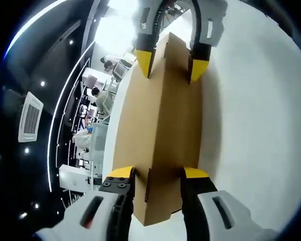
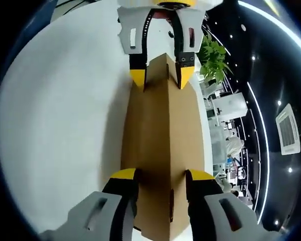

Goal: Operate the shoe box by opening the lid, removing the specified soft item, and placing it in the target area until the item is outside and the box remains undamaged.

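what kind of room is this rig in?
Probably a large open lab or showroom hall: a dark ceiling with light strips and a cassette air vent, people at workstations, and a potted plant behind the white table.

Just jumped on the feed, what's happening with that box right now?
A person holds a brown cardboard shoe box between two hand-held tools, one at each end, over a white table. The left tool has its yellow-tipped jaws on either side of one end, and the right tool does the same at the other. The box appears closed; no soft item is visible yet.
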Motion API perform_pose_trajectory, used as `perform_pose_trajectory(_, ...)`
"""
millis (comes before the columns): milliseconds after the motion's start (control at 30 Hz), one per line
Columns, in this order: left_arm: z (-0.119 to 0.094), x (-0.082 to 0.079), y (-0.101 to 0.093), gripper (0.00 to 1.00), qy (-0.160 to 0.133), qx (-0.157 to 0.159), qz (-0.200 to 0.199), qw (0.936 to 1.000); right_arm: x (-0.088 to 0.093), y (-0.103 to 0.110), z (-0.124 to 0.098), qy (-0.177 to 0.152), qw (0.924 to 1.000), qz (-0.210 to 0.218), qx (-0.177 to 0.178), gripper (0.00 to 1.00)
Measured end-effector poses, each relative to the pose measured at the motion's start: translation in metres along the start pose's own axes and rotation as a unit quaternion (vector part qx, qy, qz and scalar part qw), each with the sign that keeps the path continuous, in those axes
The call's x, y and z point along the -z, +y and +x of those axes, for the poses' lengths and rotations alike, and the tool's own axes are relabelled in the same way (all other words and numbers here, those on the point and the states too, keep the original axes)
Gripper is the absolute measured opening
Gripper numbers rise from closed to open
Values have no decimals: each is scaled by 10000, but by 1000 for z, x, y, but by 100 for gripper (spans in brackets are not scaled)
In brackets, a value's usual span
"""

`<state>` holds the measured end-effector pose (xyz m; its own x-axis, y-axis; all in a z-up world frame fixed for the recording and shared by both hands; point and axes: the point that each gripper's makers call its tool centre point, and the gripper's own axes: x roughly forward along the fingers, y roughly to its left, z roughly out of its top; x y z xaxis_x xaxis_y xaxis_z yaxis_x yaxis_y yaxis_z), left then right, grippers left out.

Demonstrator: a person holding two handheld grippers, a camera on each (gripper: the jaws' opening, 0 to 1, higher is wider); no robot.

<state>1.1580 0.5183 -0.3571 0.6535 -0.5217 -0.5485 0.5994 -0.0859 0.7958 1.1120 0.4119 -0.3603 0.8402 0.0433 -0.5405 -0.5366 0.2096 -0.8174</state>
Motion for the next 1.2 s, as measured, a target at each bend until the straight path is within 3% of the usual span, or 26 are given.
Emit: perform_pose_trajectory(1200,-2,-1,1,35,36,176,48,9998,0,-2,-5,89,9992,213,-329,36)
